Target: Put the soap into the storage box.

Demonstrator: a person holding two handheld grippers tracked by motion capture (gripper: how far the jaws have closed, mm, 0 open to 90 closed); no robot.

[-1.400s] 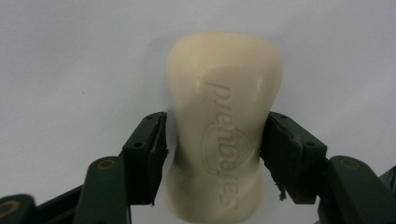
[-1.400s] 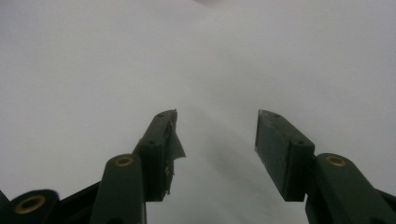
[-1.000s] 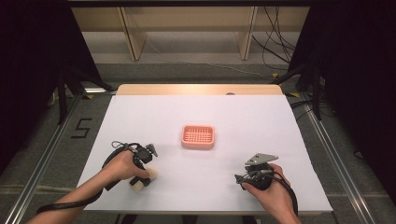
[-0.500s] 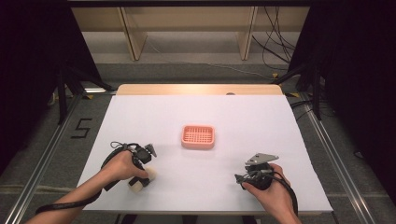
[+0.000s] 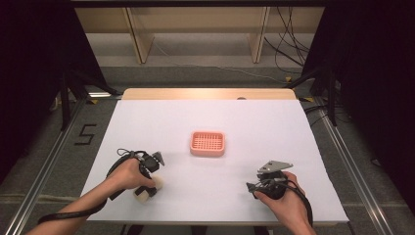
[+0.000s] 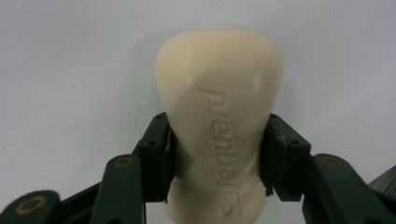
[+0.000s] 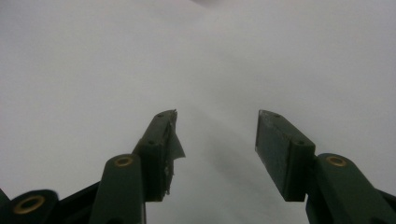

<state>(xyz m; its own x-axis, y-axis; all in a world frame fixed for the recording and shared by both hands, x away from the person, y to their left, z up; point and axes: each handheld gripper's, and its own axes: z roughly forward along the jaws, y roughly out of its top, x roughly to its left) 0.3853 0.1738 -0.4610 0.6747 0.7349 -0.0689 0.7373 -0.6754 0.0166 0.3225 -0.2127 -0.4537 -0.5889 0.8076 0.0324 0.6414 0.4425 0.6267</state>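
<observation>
A white table (image 5: 254,127) stands on a grey floor, with pale wooden shelving and loose cables beyond its far edge. At the near left, the left gripper (image 6: 217,154) has its two black jaws pressed against the narrow waist of a cream bar of soap (image 6: 219,107), one pad on each side; the jaws have just been closing onto it. The soap lies flat on the white surface with raised lettering on its upper face, its broader end pointing away from the jaws. In the high view the same bar (image 5: 146,192) shows just under the person's left hand (image 5: 128,172). Well apart from it, near the middle of the table, sits a pink soap dish (image 5: 207,143) with a ribbed floor. At the near right, the right gripper (image 7: 217,154) rests with its jaws parted over bare table, nothing between them.
</observation>
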